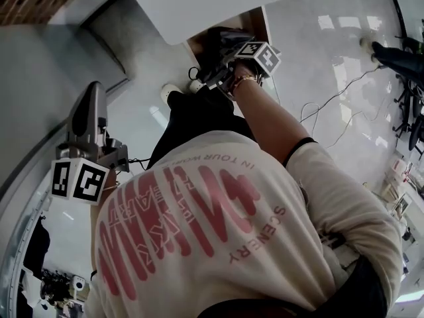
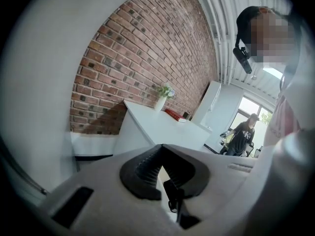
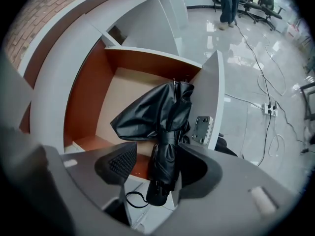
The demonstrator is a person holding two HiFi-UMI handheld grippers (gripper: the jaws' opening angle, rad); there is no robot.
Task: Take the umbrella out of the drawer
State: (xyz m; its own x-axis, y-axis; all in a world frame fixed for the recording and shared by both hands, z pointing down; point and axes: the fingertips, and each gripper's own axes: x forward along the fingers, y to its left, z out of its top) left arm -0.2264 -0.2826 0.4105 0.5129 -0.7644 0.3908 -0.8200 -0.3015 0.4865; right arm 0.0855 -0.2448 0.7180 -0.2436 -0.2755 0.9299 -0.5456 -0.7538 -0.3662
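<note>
A folded black umbrella [image 3: 165, 127] stands on end in the open drawer [image 3: 88, 97], which has orange-brown inner walls and a white front. Its handle end and wrist loop hang down toward the camera. In the right gripper view my right gripper [image 3: 157, 163] points steeply down with its jaws wide apart around the umbrella's lower part. A gap shows between the left pad [image 3: 123, 162] and the fabric. In the head view the right gripper [image 1: 225, 52] reaches into the drawer [image 1: 255, 22]. My left gripper [image 1: 91, 91] is held off to the left, away from the drawer, jaws together and empty [image 2: 160, 154].
The white curved counter [image 1: 218, 2] overhangs the drawer. Cables and a power strip [image 3: 269, 109] lie on the glossy floor at the right. A brick wall [image 2: 147, 53], a potted plant [image 2: 161, 98] on a white desk and a distant person [image 2: 242, 134] show in the left gripper view.
</note>
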